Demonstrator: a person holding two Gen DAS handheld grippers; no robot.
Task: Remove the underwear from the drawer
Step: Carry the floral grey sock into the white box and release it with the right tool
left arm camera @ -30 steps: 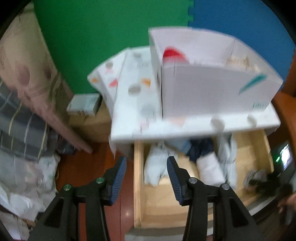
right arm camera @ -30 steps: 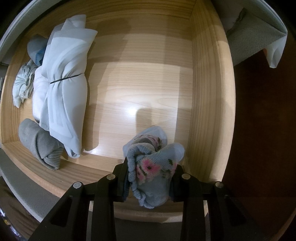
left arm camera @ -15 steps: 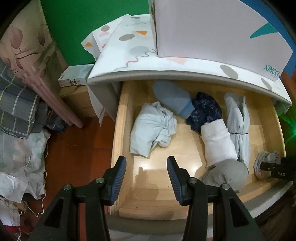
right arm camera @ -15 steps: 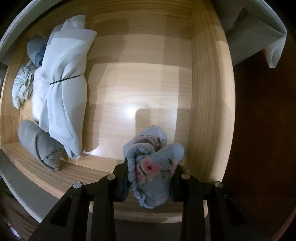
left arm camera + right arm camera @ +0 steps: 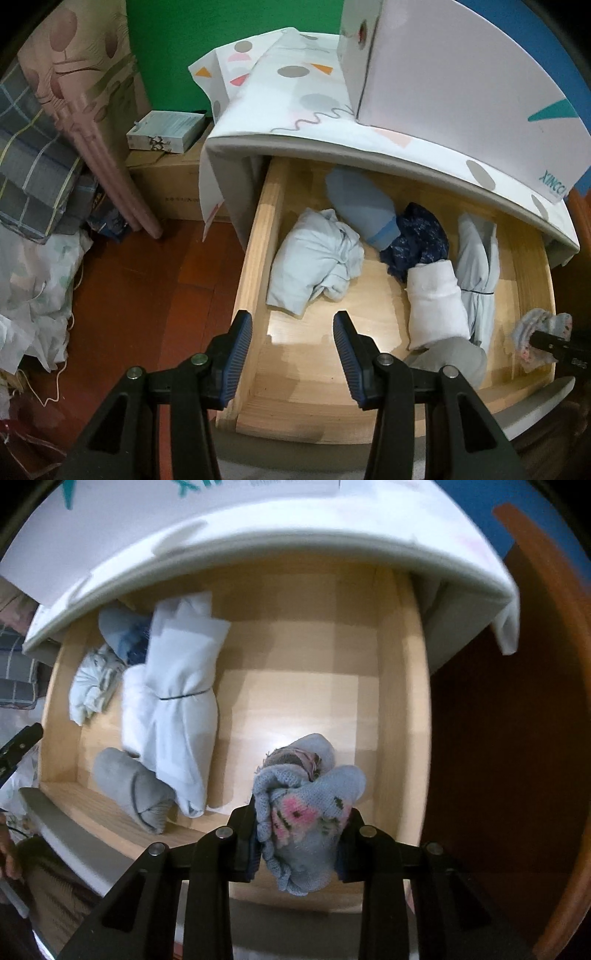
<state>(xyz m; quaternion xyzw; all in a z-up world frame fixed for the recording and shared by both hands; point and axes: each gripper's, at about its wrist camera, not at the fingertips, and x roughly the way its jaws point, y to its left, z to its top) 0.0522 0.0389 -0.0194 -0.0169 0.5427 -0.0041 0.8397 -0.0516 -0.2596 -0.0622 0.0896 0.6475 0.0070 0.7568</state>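
In the right wrist view the right gripper (image 5: 301, 834) sits at the bottom centre of the frame, its jaws closing on a bundle of pale blue knitted underwear (image 5: 306, 812) with pink flowers. The bundle is pinched between the two black fingers and bulges above and below them. It hangs over the right end of the open wooden drawer (image 5: 402, 709), near the drawer's right wall and front edge.

To the left in the same frame lie the other clothes: a long pale blue roll (image 5: 184, 701) tied round the middle with a dark band, a white roll (image 5: 135, 709) touching its left side, a grey roll (image 5: 129, 790) at the front of the drawer, and a crumpled light blue piece (image 5: 90, 690) further left.

In the left wrist view the left gripper (image 5: 291, 358) is at the bottom centre, its blue-padded jaws partly apart with nothing between them. It hangs over the left front corner of the drawer; the left pad lies over the drawer's left wall (image 5: 255, 266) in the picture.

The knitted bundle shows at the far right edge of this frame, with the black tip of the other gripper across it. A patterned cloth (image 5: 295, 99) covers the cabinet top above the drawer, and a white box (image 5: 461, 92) stands on it at the upper right.
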